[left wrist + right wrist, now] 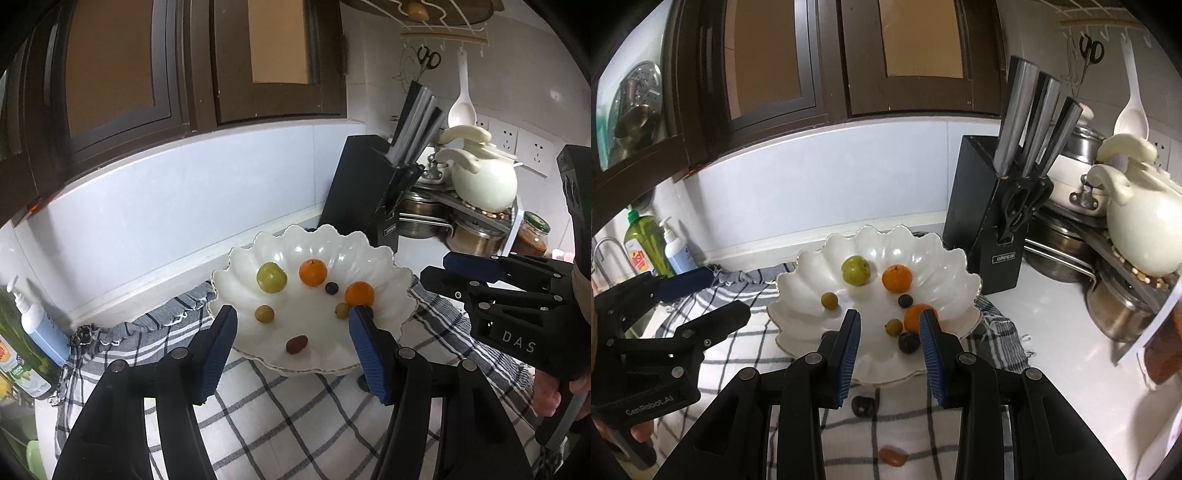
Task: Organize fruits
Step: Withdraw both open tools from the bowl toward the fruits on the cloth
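Note:
A white scalloped bowl (pixel 384 266) (pixel 798 280) stands on a checked cloth. It holds a large green fruit (pixel 271 277) (pixel 856 270), two oranges (pixel 313 272) (pixel 359 294) (pixel 897 278) (pixel 916 316), small green fruits (pixel 264 314) (pixel 829 300) (pixel 894 326), a blueberry (pixel 331 288) (pixel 905 301), a reddish grape (pixel 296 344) and a dark grape (pixel 908 342). My left gripper (pixel 293 317) is open and empty over the bowl's near side. My right gripper (pixel 889 319) is open and empty above the bowl. On the cloth lie a dark fruit (pixel 863 406) and a reddish grape (pixel 893 456).
A black knife block (pixel 365 184) (pixel 990 218) stands behind the bowl at the right. A cream kettle (pixel 480 177) (pixel 1141 221) and steel pots (pixel 1063 251) fill the right corner. Soap bottles (pixel 26 332) (pixel 661 247) stand at the left by a sink tap (pixel 604 251).

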A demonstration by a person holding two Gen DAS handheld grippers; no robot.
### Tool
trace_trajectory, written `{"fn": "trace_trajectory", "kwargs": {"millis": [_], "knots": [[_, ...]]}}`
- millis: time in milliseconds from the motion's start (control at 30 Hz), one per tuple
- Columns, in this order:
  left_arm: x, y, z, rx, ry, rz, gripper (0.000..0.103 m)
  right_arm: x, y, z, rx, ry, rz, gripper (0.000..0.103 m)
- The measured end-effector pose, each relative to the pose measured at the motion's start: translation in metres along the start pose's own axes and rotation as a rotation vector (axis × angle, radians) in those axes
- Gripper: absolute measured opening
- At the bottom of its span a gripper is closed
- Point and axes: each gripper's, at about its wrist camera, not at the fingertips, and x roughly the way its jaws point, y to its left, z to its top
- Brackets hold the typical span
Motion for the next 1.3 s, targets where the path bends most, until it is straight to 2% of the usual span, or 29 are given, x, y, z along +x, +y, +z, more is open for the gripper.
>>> {"fn": "trace_trajectory", "kwargs": {"millis": [400,667,967,1300], "knots": [[-0.021,-0.017,-0.010,0.057,-0.040,-0.024,0.062,-0.031,-0.001,-0.017,0.020,-0.023,-0.024,0.034],[-0.026,-0.028,-0.023,0.102,-0.048,-0.067,0.062,-0.040,-0.004,-0.041,0.041,0.003,-0.035,0.034],[-0.017,-0.039,-0.041,0.176,-0.030,-0.106,0.062,-0.040,0.000,-0.067,0.026,0.026,-0.077,0.034],[-0.002,-0.043,-0.063,0.256,-0.003,-0.145,0.062,-0.031,0.008,-0.089,0.001,0.059,-0.066,0.034]]}}
